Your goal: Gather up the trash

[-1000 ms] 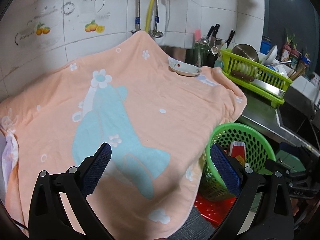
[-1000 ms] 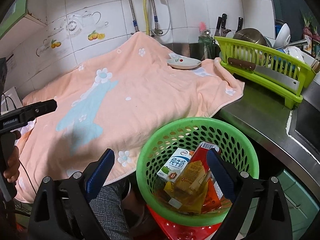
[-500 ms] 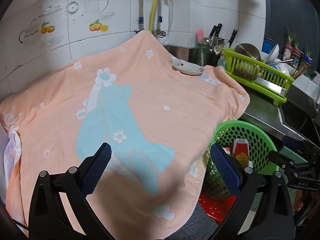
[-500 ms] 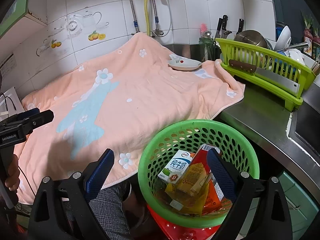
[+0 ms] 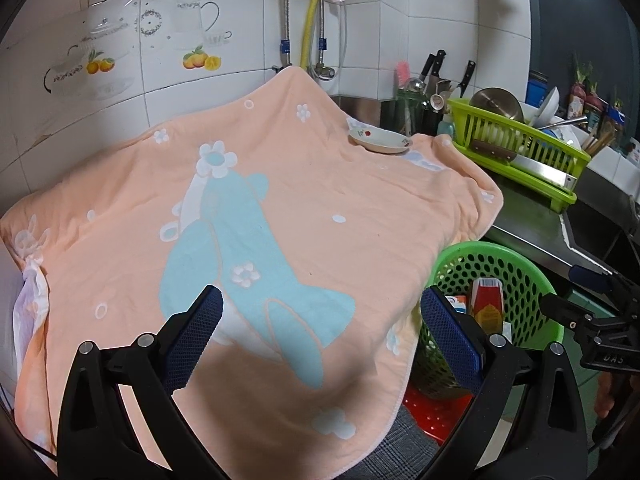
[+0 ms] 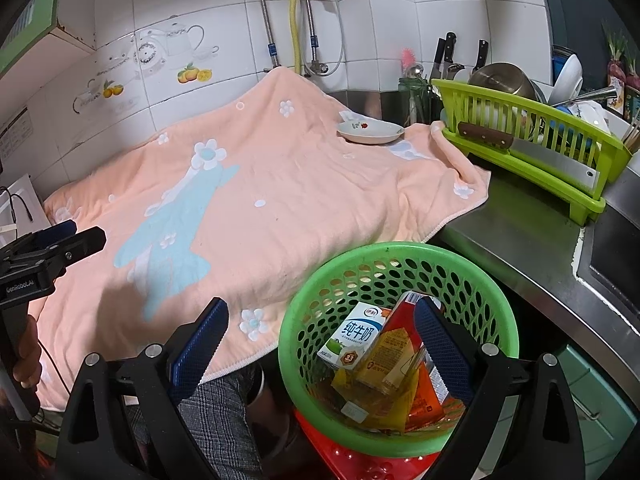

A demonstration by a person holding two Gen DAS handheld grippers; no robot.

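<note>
A green perforated basket (image 6: 496, 308) stands on a red stool (image 6: 340, 452) beside the counter. It holds a white milk carton (image 6: 356, 336), a red carton (image 6: 404, 308) and yellow wrappers (image 6: 384, 396). The basket also shows in the left wrist view (image 5: 532, 280). My right gripper (image 6: 320, 340) is open and empty, above the basket's left rim. My left gripper (image 5: 320, 332) is open and empty above the peach towel (image 5: 280, 208), left of the basket.
A small white dish (image 6: 370, 132) sits on the towel's far corner. A green dish rack (image 6: 532, 136) with a cleaver, pots and bowls stands on the steel counter (image 6: 520, 240). A sink (image 6: 616, 260) lies at the right. Knives and utensils stand by the tiled wall.
Both grippers drifted slightly; the view of the towel and basket shifted a little. Nothing was taken or let go.
</note>
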